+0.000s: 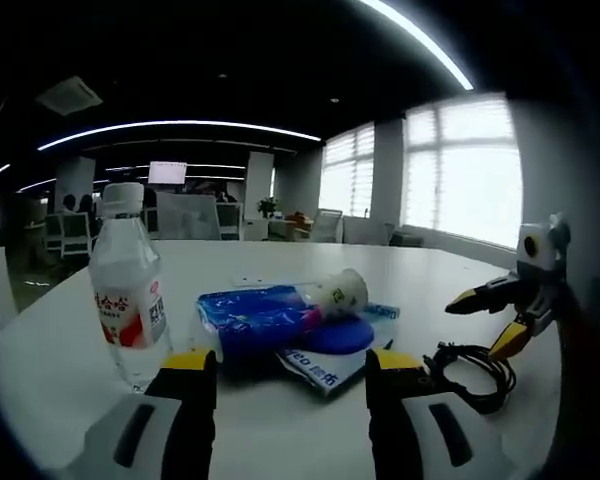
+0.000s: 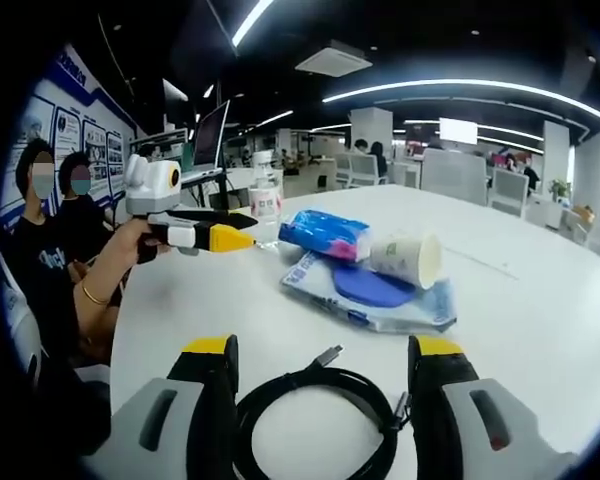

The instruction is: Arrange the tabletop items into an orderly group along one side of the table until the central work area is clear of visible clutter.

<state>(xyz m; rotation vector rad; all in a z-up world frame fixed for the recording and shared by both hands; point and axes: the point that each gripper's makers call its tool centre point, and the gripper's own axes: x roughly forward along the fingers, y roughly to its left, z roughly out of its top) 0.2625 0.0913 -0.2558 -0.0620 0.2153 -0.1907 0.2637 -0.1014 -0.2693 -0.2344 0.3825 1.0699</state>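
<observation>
1. In the left gripper view we see the left gripper (image 1: 292, 372) with its jaws spread wide and nothing between them, low over the white table (image 1: 70, 340).
2. Ahead of those jaws lies a blue tissue pack (image 1: 255, 318) on a flat blue-and-white plastic sleeve (image 1: 332, 362), with a paper cup (image 1: 342, 293) on its side touching the pack.
3. A water bottle (image 1: 128, 300) stands upright just beside the left jaw, to the left of the pack.
4. In the right gripper view we see the right gripper (image 2: 322, 378) with its jaws wide apart, straddling a coiled black cable (image 2: 315, 420) on the table; we cannot tell whether the jaws touch it.
5. The same cable (image 1: 470, 372) lies at the right of the left gripper view, below the right gripper (image 1: 485, 318), whose jaws stand open.
6. In the right gripper view a hand (image 2: 130, 250) holds the left gripper (image 2: 238, 228) near the water bottle (image 2: 266, 208).
7. Two seated people (image 2: 55, 230) are at the left table edge.
</observation>
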